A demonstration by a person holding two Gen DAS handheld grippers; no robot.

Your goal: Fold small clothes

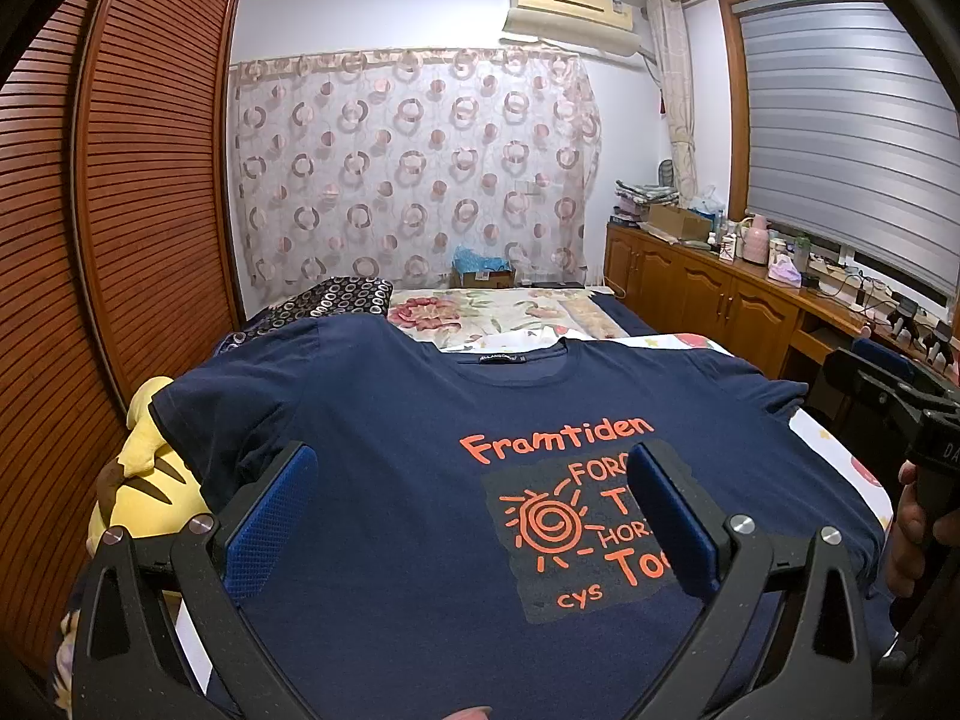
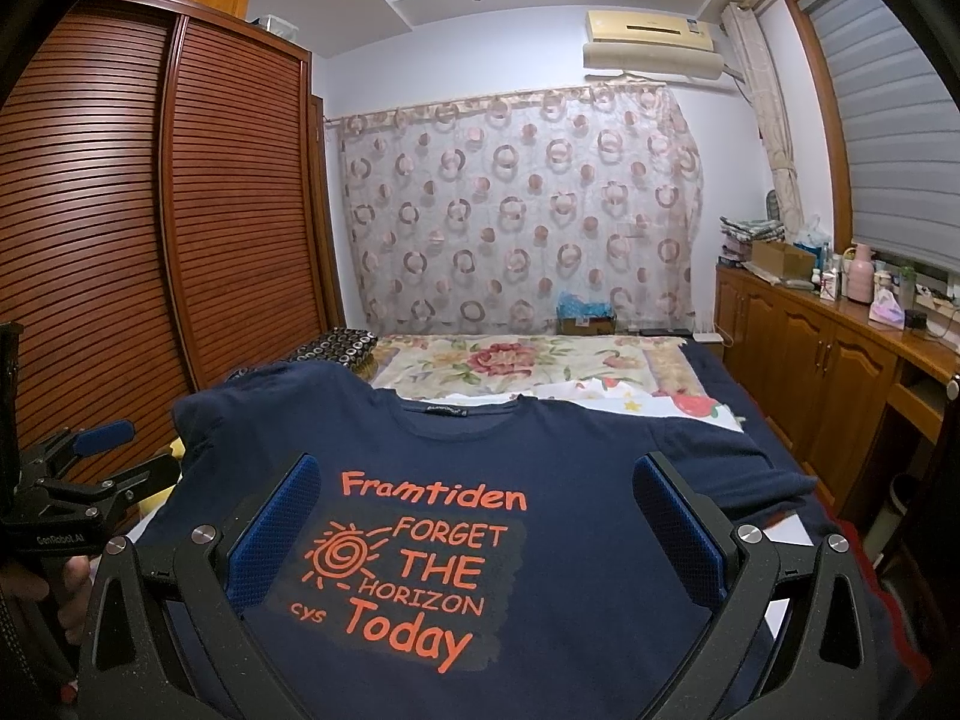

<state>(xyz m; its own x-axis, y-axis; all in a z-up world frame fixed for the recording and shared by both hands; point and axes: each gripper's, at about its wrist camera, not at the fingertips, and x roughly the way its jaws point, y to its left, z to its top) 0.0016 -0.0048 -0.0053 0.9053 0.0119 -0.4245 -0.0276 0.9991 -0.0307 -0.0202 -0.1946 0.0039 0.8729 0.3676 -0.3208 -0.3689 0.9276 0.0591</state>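
A navy T-shirt [image 1: 420,414] with orange "Framtiden" print lies face up and spread flat on the bed, collar pointing away. My left gripper [image 1: 474,468] hovers open over its lower left half, blue pads wide apart, nothing between them. My right gripper [image 2: 478,474] is open too, above the printed chest of the T-shirt [image 2: 570,462]. Each gripper shows in the other's view: the right gripper [image 1: 882,372] at the shirt's right edge, the left gripper [image 2: 120,450] at its left edge, each held by a hand. Both short sleeves lie spread outward.
A yellow plush toy [image 1: 150,480] lies left of the shirt beside the slatted wooden wardrobe [image 1: 120,210]. Beyond the collar are a floral bedspread [image 1: 480,306] and a dark patterned pillow [image 1: 342,294]. A cluttered wooden cabinet [image 2: 840,348] runs along the right wall.
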